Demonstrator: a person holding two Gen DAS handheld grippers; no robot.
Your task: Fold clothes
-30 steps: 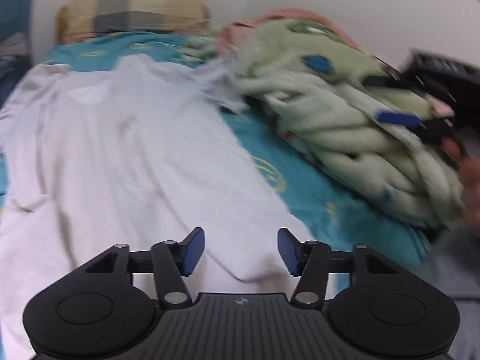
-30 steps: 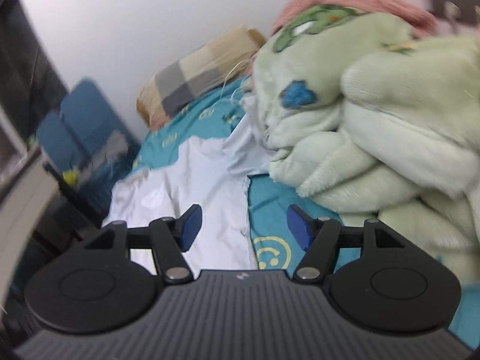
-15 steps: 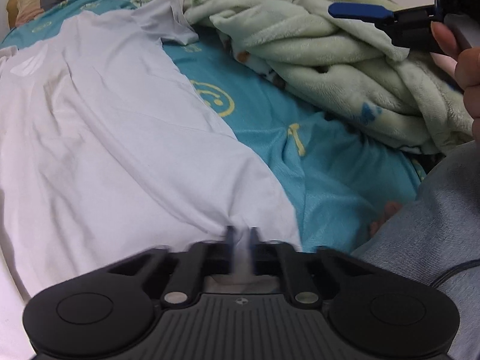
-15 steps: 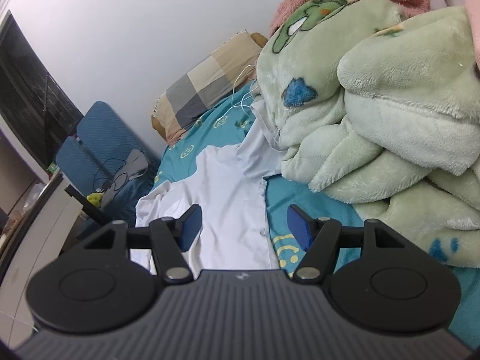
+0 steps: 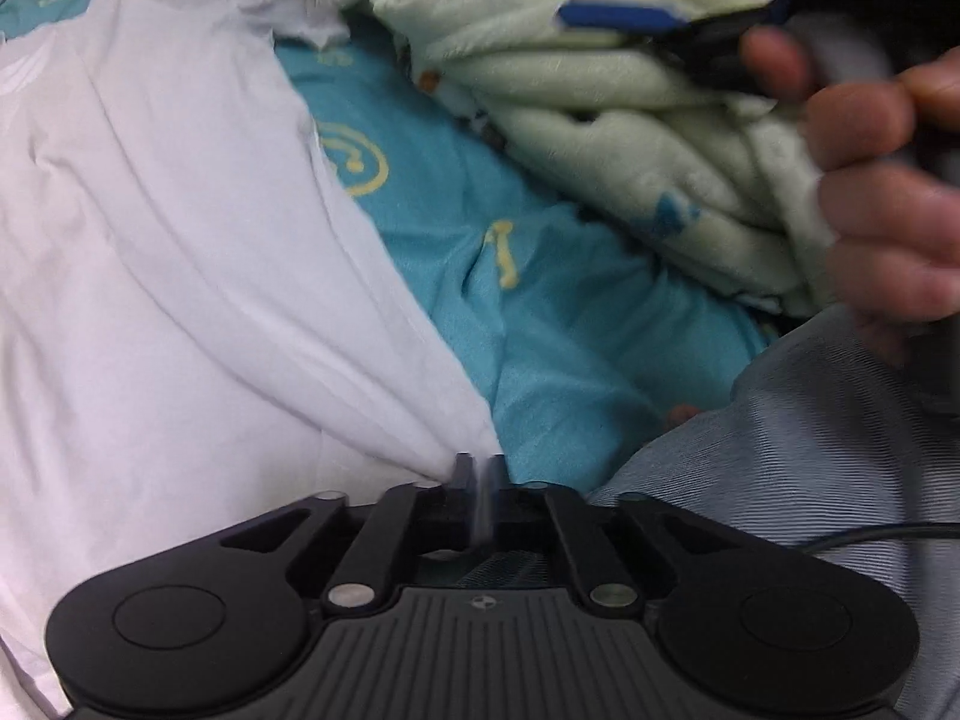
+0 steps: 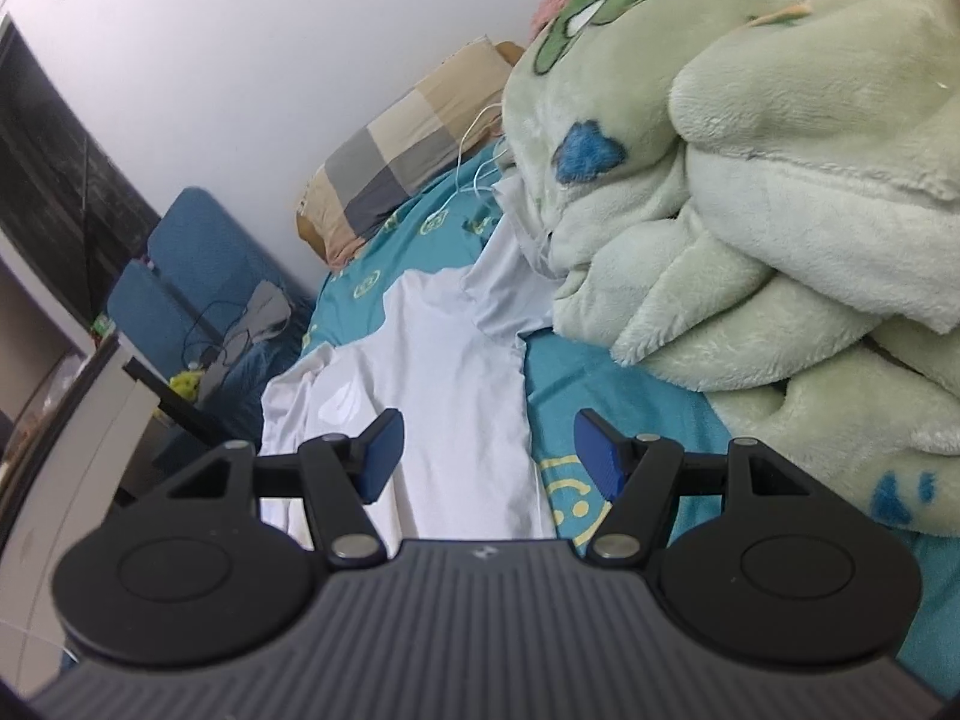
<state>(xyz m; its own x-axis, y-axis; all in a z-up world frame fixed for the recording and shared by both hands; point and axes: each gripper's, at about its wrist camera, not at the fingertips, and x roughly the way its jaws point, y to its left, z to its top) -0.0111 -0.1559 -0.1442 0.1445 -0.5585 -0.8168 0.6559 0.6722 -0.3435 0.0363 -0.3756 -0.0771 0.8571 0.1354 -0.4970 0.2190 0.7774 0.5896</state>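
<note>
A thin white shirt (image 5: 180, 252) lies spread on a teal sheet (image 5: 540, 324) printed with yellow smileys, its cloth smooth with long soft creases that run toward the left gripper (image 5: 478, 474). That gripper sits low at the shirt's near corner, fingers pressed together on a pinch of the hem — the cloth bunches into a point there. Ahead and to its right, a thick fleecy pale-green blanket (image 5: 600, 120) is heaped in rolls. The right gripper (image 6: 486, 453) is held above the bed, blue pads wide apart and holding nothing, the shirt beyond and below it, its right edge straight against bare sheet. A checked pillow (image 6: 402, 150) lies far ahead — blanket crowds the right.
</note>
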